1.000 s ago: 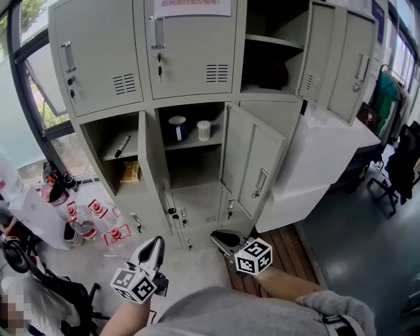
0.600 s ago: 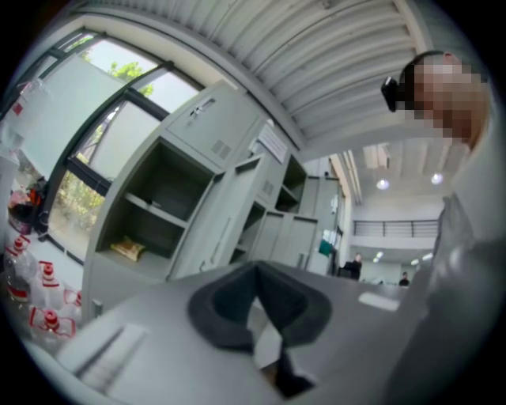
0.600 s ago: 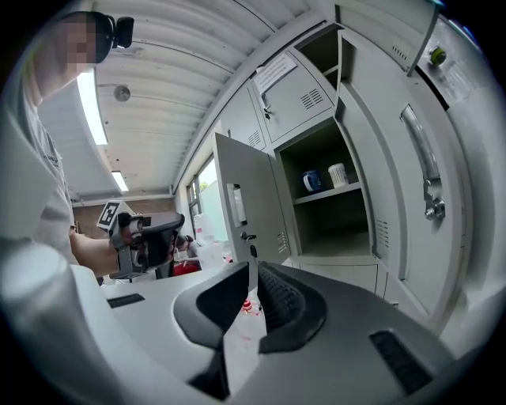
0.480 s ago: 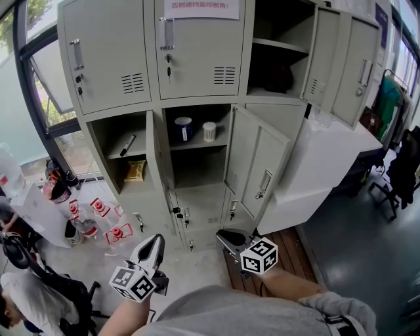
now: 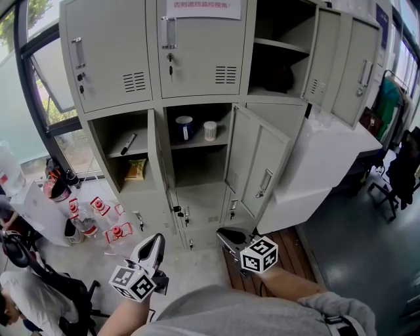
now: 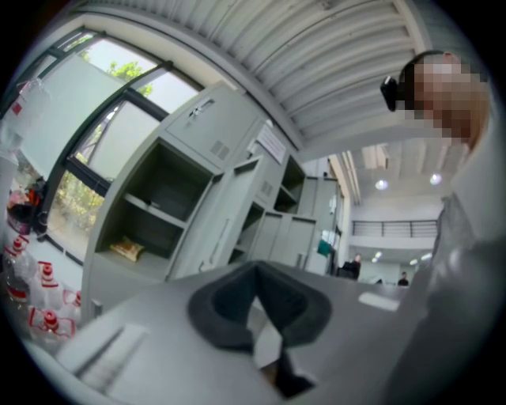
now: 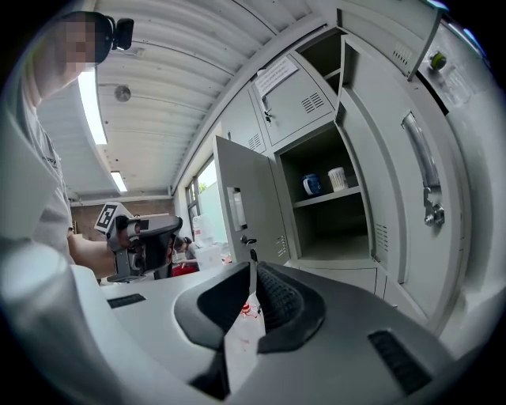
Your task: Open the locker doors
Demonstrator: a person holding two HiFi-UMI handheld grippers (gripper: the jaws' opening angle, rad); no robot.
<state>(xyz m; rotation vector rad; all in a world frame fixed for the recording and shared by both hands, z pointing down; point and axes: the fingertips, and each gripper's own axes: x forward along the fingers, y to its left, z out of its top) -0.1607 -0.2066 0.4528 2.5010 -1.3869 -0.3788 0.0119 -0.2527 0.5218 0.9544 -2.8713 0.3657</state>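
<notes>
— Window (image 5: 36, 98) down the left edge. What sits under it?

— Bottles with red labels (image 5: 98, 220) on the floor at lower left, just beside the foot of the locker (image 5: 157, 105). A person (image 5: 26, 295) is in the bottom left corner.

— And the left gripper?

— The left gripper (image 5: 156, 240) is low, left of centre. Its tips are together with nothing between them, and it points up the frame at the locker, well apart from it.

— Which doors are shut?

— The upper-left door (image 5: 105, 52) and the upper-middle door (image 5: 200, 46), which has a paper notice (image 5: 203, 8) at its top. Below them two compartments stand open. The left one holds a marker (image 5: 128, 144) on its shelf and a yellow packet (image 5: 135, 169) underneath. The middle one holds a blue mug (image 5: 184, 128) and a white cup (image 5: 210, 130) side by side. The low doors (image 5: 197, 210) at centre look closed, with keys in their locks.

— The right gripper?

— The right gripper (image 5: 222, 233) is at bottom centre, in front of the low doors and not touching them. Its jaws have just been closing and the tips now meet on nothing.

— Further right?

— The middle-right door (image 5: 259, 167) hangs ajar, swung outward. The upper-right door (image 5: 325, 56) is wide open beside a dark shelf. A white counter (image 5: 328, 157) stands close behind the ajar door, wooden decking (image 5: 285, 246) lies below it, and an office chair (image 5: 394, 174) is at the right edge.
</notes>
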